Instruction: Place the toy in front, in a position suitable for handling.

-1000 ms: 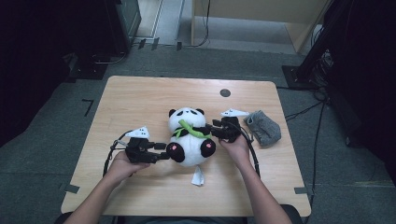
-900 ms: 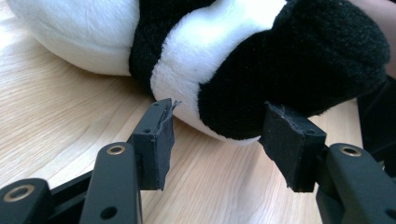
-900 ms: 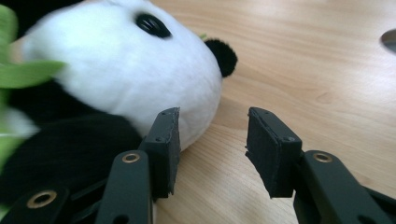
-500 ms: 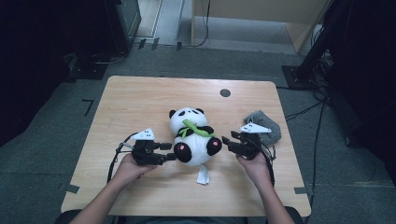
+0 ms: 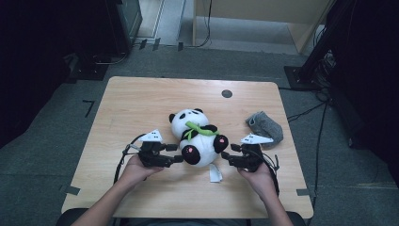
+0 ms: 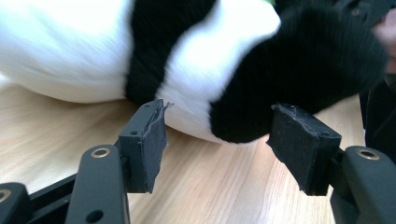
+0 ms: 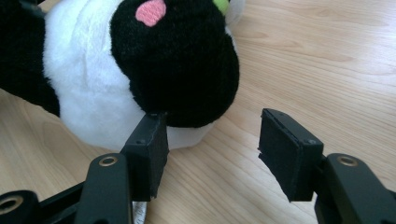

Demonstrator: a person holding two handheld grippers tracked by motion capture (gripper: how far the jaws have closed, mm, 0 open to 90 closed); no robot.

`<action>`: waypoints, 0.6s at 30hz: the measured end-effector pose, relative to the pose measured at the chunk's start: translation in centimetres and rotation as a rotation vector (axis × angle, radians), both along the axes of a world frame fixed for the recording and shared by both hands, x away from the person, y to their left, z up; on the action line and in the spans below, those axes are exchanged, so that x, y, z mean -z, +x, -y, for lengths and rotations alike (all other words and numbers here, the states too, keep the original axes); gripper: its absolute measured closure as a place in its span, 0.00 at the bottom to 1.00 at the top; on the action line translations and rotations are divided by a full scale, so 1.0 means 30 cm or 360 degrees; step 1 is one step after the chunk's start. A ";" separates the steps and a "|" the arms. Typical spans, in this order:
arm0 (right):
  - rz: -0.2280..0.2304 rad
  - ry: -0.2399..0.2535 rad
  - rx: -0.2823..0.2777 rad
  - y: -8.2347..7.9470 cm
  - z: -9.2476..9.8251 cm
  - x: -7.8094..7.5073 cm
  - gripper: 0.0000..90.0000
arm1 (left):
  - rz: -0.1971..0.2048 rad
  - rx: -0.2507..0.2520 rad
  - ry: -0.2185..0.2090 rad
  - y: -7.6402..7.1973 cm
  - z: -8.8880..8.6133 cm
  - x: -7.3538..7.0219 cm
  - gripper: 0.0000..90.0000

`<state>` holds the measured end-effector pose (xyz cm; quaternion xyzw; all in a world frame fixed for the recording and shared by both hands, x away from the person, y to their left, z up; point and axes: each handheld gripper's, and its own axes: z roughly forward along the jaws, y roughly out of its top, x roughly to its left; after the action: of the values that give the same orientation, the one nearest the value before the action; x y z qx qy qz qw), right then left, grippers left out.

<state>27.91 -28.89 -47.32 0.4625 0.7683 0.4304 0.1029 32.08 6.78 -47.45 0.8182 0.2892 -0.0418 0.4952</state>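
Lying on wooden table (image 5: 141, 99), near middle: toy panda (image 5: 197, 139), white and black, green bit at neck. Left gripper (image 5: 178, 153) just beside panda's foot, jaws apart, just been opening, nothing pinched; foot sits just past pads (image 6: 148, 140). Right gripper (image 5: 225, 158) just beside other foot, jaws apart too, just been opening, nothing between. Grey cloth (image 5: 266, 126) near table's right edge. White tag (image 5: 215, 173) under panda.
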 end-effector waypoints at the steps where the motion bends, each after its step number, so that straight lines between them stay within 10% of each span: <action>1: 0.0013 -0.0005 -0.0011 0.002 -0.006 0.002 0.46 | 0.0013 -0.0021 -0.0005 0.008 -0.018 -0.010 0.41; 9: 0.0042 -0.0013 -0.0030 0.016 -0.025 0.013 0.48 | 0.0118 -0.0210 0.0136 0.129 -0.109 -0.039 0.43; 18: 0.0062 0.0015 -0.0072 0.026 -0.013 0.019 0.54 | 0.0096 -0.0216 0.0133 0.252 -0.114 -0.043 0.40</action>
<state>28.70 -28.51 -47.88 0.4370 0.7743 0.4452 0.1060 39.63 10.21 -46.16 0.8175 0.3303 0.0286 0.4709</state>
